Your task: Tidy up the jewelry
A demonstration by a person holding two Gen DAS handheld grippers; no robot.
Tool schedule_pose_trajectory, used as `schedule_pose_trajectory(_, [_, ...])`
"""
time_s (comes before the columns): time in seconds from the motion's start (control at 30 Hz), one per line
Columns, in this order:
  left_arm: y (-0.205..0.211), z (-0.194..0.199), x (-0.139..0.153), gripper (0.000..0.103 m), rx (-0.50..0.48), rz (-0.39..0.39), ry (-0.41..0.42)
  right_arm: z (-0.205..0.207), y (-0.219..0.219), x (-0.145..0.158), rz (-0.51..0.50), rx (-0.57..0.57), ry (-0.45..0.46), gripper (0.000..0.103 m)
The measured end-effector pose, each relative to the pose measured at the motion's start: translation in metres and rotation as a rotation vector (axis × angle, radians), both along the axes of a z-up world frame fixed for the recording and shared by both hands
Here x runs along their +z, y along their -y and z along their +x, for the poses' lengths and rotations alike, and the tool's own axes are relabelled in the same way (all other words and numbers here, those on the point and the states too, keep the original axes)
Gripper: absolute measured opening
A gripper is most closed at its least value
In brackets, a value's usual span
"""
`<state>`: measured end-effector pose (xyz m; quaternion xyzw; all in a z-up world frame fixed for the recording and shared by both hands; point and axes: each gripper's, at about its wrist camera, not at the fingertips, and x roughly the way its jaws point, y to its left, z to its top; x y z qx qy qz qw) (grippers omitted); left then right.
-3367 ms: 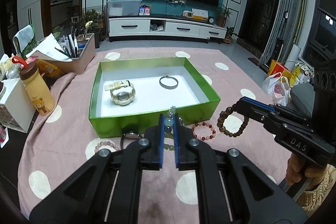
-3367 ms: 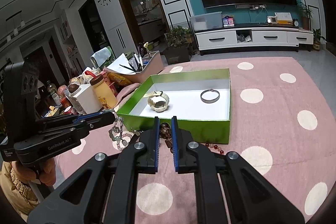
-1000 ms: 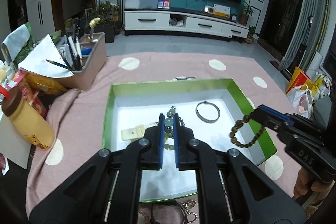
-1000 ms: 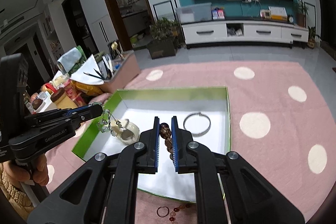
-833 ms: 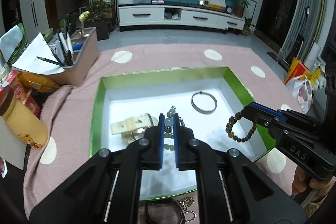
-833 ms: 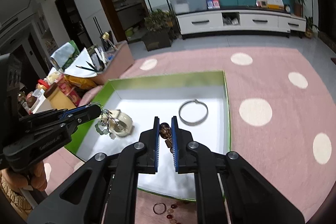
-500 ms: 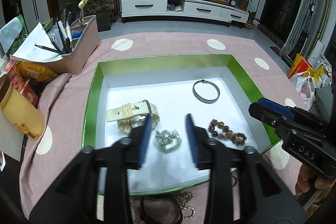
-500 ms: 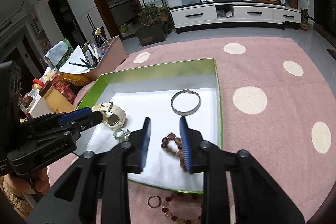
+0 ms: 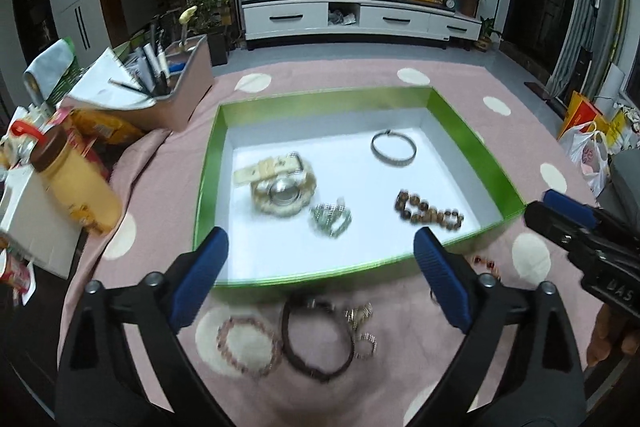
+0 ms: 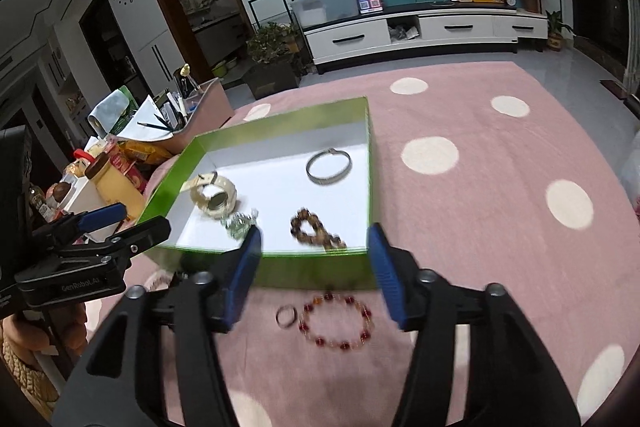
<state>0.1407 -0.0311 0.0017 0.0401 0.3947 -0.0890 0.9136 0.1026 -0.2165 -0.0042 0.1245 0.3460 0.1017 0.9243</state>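
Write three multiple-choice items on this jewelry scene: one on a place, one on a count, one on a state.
1. Where does the brown bead bracelet lie?
A. inside the green box
B. on the pink cloth in front of the box
C. in the right gripper

2. How many pieces lie inside the box?
A. two
B. four
C. six

3. How does the left gripper stand?
A. shut on a chain
B. shut and empty
C. open and empty

Answers:
1 A: the beads rest on the box's white floor, near its right wall.
2 B: a cream watch, a silver bangle, a silvery chain bracelet and the brown bead bracelet.
3 C: its blue pads stand wide apart with nothing between them, having just been opening.
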Motion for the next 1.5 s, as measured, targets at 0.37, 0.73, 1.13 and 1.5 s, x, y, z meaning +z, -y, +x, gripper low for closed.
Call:
schedule_pose_trajectory(0.37, [-0.024,-0.048,-0.001,0.101,0.049,-0.029,-0.044,-0.056,0.002,0.001,-0.056,-0.049,-0.021,0.095])
schedule_pose_trajectory(0.73, [-0.029,-0.081,-0.006,0.101,0.051,-0.048,-0.075,-0.088,-0.007,0.002,-0.089,-0.023,-0.024,0.095])
schedule_pose_trajectory(1.13, [-0.033,-0.104,-0.017,0.101,0.035,-0.075,-0.118,-0.102,-0.013,-0.009,-0.096,-0.005,-0.060,0.095])
schedule_pose_trajectory(1.5, [-0.037,-0.112,-0.024,0.101,0.033,-0.091,-0.137,-0.107,-0.026,-0.015,-0.113,0.029,-0.079,0.095])
